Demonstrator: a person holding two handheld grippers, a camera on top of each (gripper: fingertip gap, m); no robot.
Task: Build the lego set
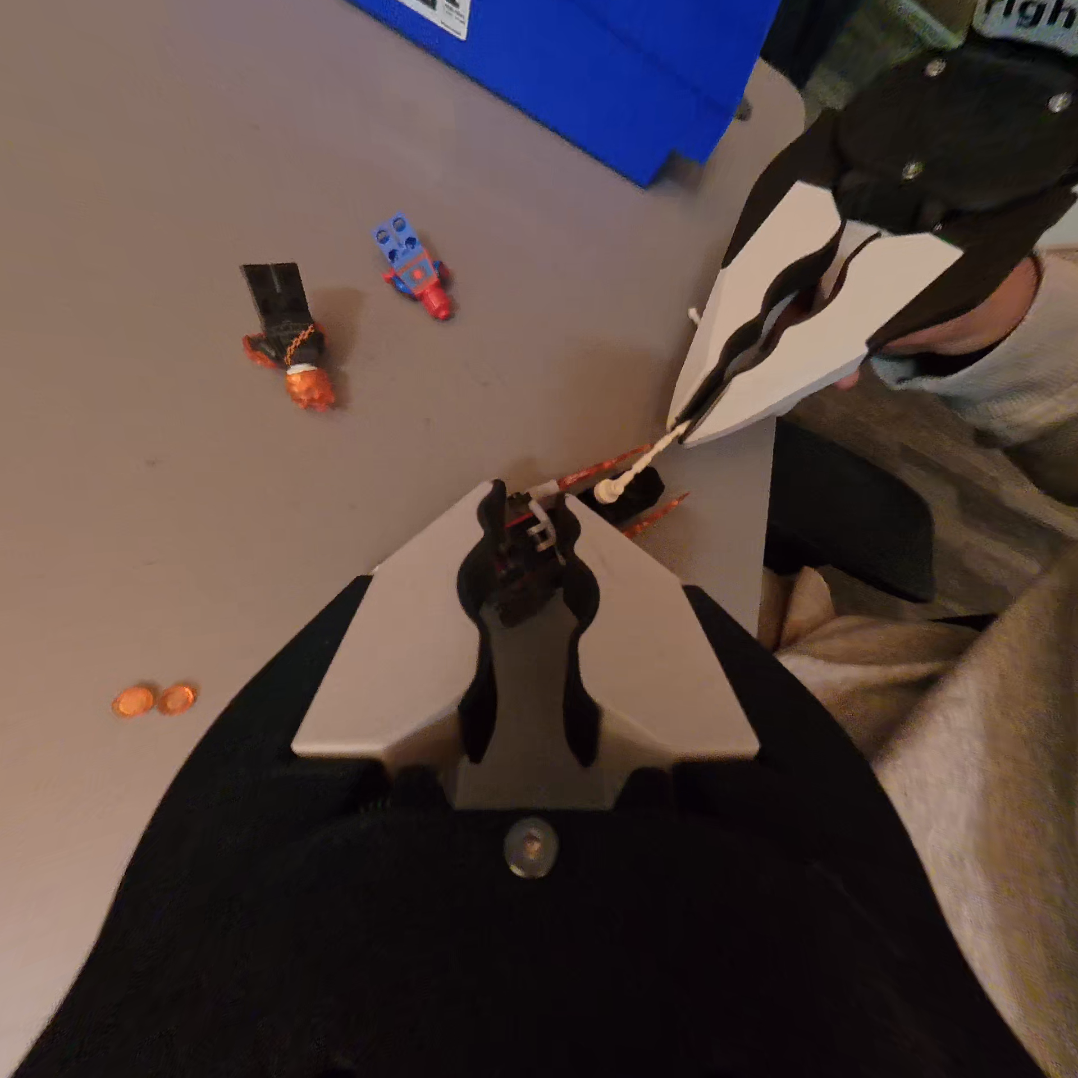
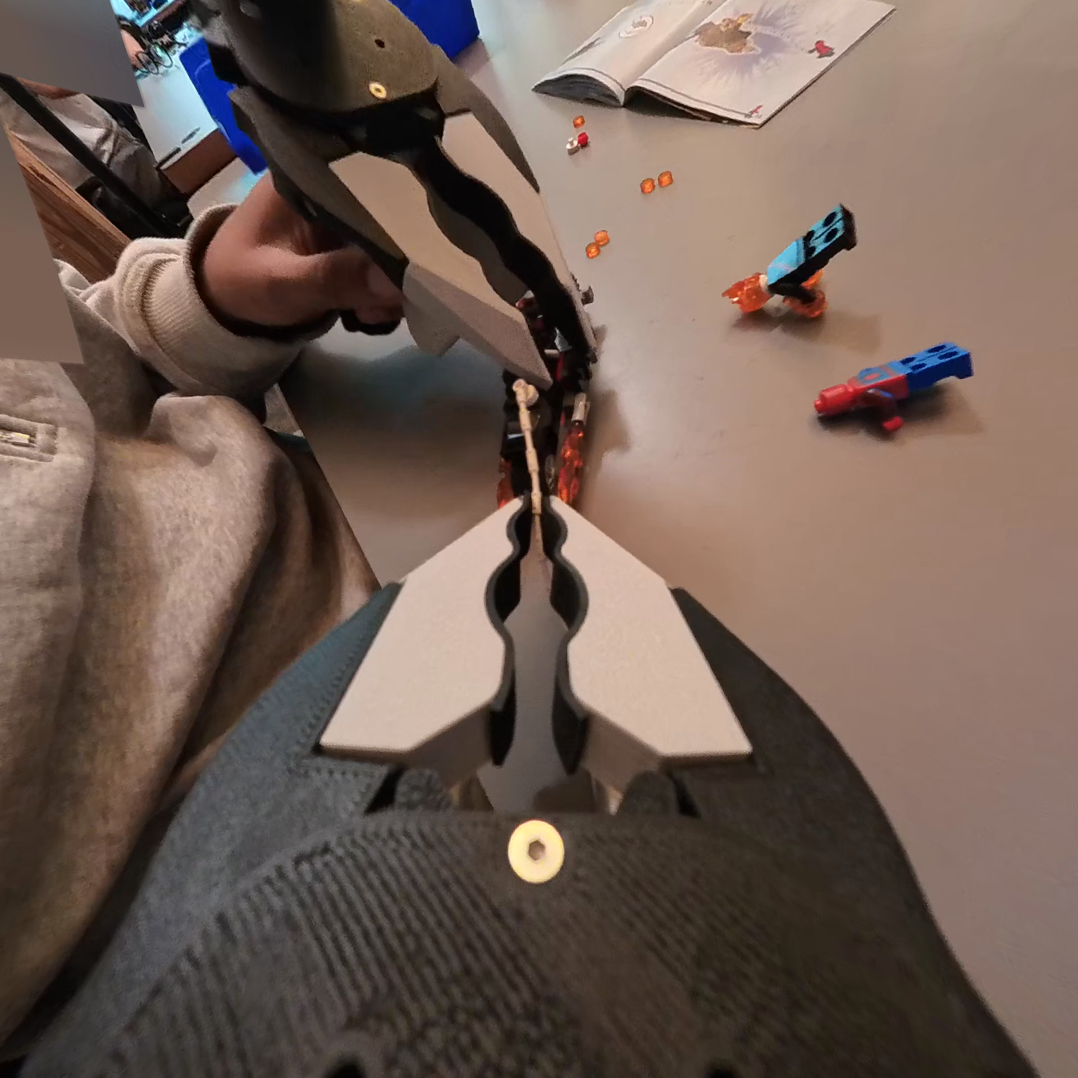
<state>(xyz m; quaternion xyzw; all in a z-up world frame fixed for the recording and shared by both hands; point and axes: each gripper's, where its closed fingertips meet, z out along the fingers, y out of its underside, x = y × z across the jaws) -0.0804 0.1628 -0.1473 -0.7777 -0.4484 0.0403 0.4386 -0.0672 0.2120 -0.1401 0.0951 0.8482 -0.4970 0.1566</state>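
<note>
My left gripper (image 1: 531,499) is shut on a small black lego build (image 1: 525,560) with red and white bits and orange flame pieces (image 1: 604,466), held near the table's edge. My right gripper (image 2: 535,506) is shut on one end of a thin white bone-like rod (image 2: 529,443). The rod's other end, a round knob, rests against the build (image 2: 545,408). In the left wrist view the right gripper (image 1: 679,429) comes in from the upper right with the rod (image 1: 644,461). In the right wrist view the left gripper (image 2: 574,361) comes down from above.
On the grey table (image 1: 175,525) lie a black minifigure with an orange flame head (image 1: 291,338), a blue and red minifigure (image 1: 411,262) and pairs of orange round studs (image 1: 154,700). An open booklet (image 2: 717,52) and a blue bin (image 1: 583,76) stand farther off. The person's lap is beside the table's edge. Across from one pair of fingers to the other is roughly 6 cm.
</note>
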